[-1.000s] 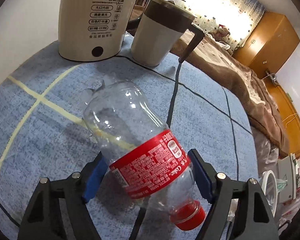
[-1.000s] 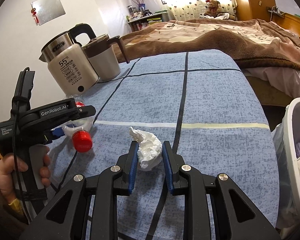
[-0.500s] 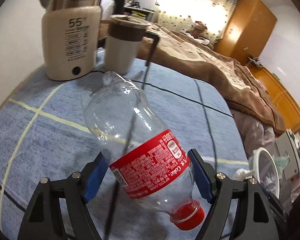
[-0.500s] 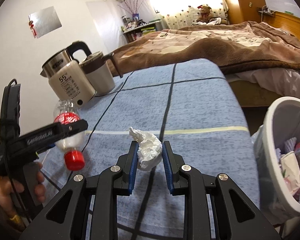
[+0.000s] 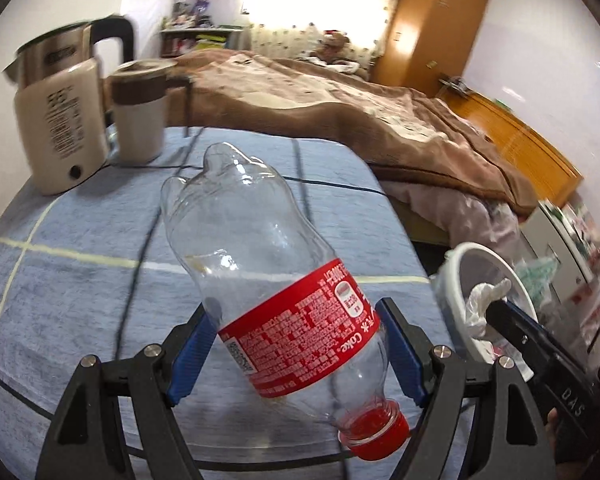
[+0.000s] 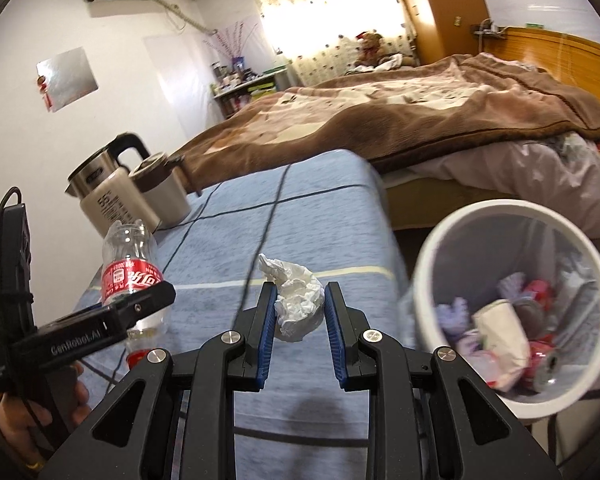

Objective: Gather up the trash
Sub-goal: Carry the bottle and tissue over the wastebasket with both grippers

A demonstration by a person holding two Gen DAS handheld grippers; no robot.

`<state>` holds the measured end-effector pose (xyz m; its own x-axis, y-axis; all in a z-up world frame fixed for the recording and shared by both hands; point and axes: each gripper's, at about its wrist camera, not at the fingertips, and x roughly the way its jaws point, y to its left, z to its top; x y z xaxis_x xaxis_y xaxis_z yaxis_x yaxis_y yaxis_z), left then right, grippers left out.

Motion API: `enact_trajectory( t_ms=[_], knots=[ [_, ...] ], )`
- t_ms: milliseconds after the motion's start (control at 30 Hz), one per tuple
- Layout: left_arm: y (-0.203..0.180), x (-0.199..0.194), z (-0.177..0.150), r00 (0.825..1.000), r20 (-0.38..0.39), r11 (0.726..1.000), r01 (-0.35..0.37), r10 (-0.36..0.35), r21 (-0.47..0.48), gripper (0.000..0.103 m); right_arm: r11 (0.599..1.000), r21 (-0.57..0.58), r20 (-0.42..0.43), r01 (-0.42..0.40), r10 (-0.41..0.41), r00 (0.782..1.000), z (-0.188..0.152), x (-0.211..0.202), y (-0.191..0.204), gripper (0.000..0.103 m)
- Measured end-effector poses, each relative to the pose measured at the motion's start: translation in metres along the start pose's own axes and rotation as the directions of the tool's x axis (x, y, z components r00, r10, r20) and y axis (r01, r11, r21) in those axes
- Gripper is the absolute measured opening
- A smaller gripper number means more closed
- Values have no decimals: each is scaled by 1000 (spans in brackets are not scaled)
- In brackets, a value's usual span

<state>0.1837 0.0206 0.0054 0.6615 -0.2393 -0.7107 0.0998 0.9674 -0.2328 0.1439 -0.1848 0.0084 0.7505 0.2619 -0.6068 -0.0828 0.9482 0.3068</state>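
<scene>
Two things are held up over the blue surface (image 6: pixel 308 216), near the white trash bin (image 6: pixel 432 248). Left gripper (image 5: pixel 296 348) fingers squeeze an empty Coke bottle (image 5: pixel 260 264), cap down. Right gripper (image 6: pixel 299 312) fingers pinch a crumpled tissue (image 6: pixel 298 300).

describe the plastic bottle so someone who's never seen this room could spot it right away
Start at the table with the blue cloth beside the bed. In front of the kettle, the left hand-held gripper clamps a clear plastic bottle. It is the only see-through item, with a red label and red cap, tilted cap-down.
</scene>
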Motion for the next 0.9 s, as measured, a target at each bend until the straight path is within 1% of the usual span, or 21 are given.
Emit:
enact_trajectory(
  t_ms=[67, 300, 367, 500, 700, 767, 833, 900],
  knots=[
    [-13, 2, -1, 1000, -9, 999, 29, -29, 15, 81, 1000, 11, 6, 17, -17, 1000, 1, -6, -11, 25],
    [-62, 6, -4, 997, -20, 993, 76, -74, 93, 81, 996, 55, 33, 65, -67, 997, 5, -28, -48, 25],
    [-77, 8, -4, 995, -27, 988, 99, -97, 116, 81, 995, 65, 42, 82, -85, 995, 6, -34, -58, 25],
    [-104, 14, -3, 992, -36, 981, 122, -118, 154, 81, 989, 79, 51, 122, -127, 991, 8, -45, -81, 25],
    [-147, 27, -3, 983, -72, 962, 178, -166, 206, 81, 978, 103, 35, 183, -188, 982, 11, -53, -119, 25],
    [-161, 30, -4, 983, -77, 956, 182, -168, 232, 81, 973, 108, 29, 205, -209, 977, 13, -55, -131, 25],
    [-173, 36, -3, 978, -95, 949, 204, -186, 241, 81, 970, 116, 14, 216, -219, 976, 15, -54, -143, 25],
    [-184, 44, -2, 975, -115, 945, 215, -192, 247, 81, 962, 117, 3, 247, -249, 969, 15, -51, -153, 25]
  ],
)
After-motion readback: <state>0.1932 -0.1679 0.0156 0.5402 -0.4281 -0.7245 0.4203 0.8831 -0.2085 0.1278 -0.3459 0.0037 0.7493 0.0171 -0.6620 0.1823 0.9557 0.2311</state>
